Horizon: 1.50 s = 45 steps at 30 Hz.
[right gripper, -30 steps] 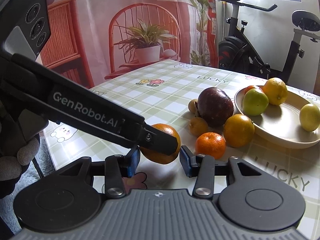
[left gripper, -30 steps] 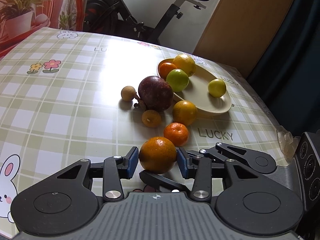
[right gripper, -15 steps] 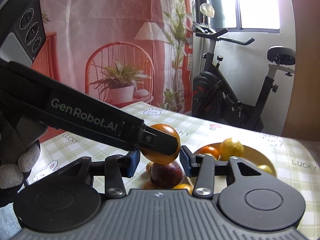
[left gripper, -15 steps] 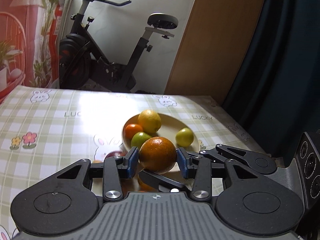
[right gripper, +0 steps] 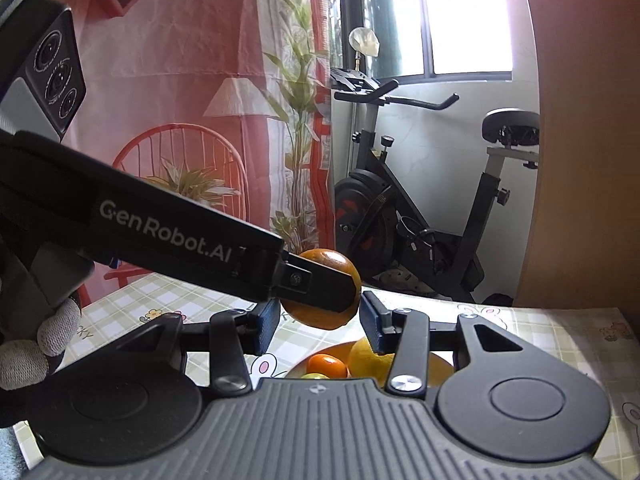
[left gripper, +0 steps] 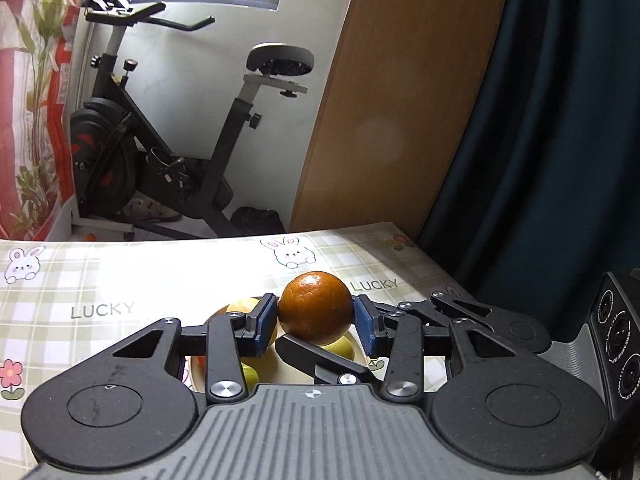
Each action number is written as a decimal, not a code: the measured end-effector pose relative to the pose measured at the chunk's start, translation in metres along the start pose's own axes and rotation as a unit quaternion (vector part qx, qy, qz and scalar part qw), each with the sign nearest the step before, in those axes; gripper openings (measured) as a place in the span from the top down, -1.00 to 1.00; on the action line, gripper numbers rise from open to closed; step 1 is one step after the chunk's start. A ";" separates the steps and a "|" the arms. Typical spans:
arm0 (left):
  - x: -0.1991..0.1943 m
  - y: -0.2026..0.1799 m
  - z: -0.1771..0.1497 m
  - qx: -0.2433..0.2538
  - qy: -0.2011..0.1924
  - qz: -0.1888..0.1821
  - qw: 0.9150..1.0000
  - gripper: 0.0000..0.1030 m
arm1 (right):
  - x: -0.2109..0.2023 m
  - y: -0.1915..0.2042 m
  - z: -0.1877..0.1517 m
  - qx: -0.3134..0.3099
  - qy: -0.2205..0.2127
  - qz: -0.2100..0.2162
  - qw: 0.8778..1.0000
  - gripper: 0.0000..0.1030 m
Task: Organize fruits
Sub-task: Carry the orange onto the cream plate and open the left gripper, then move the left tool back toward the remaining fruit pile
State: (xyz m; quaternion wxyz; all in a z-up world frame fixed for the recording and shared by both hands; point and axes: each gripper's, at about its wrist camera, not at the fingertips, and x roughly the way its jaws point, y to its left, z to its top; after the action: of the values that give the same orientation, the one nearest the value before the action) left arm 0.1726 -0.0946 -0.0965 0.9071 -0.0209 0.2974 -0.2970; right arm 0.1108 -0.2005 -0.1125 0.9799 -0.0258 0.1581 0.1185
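Blue-padded fingers of the left gripper clamp an orange, held in the air above the cream plate of citrus on the checked tablecloth. Around that same orange the right gripper stands apart, its pads not touching. Beyond the table's far edge stands an exercise bike.

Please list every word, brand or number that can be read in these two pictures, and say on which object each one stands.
"LUCKY": printed on the tablecloth, left of the plate, in the left wrist view.
"LUCKY": printed again on the tablecloth, just right of the orange.
"GenRobot.AI": white letters on the side of the left gripper, in the right wrist view.
Ring text around the lenses on the camera block: too small to read.
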 end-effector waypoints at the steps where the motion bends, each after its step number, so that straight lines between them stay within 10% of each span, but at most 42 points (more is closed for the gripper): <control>1: 0.008 0.003 0.000 -0.004 0.007 -0.004 1.000 0.13 | 0.004 -0.006 -0.001 0.009 0.005 -0.001 1.000 0.10; 18: 0.128 0.035 -0.018 -0.025 0.119 0.000 0.993 0.13 | 0.071 -0.072 -0.049 0.082 0.107 -0.019 0.991 0.09; 45: 0.135 0.045 -0.029 -0.046 0.109 -0.001 0.993 0.13 | 0.079 -0.040 -0.072 -0.028 0.060 -0.069 0.995 0.08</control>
State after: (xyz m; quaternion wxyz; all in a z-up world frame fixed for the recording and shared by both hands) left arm 0.2679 -0.1282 -0.2012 0.8673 -0.0303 0.4075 -0.2843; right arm 0.1709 -0.2276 -0.2054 0.9734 -0.0711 0.2110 0.0535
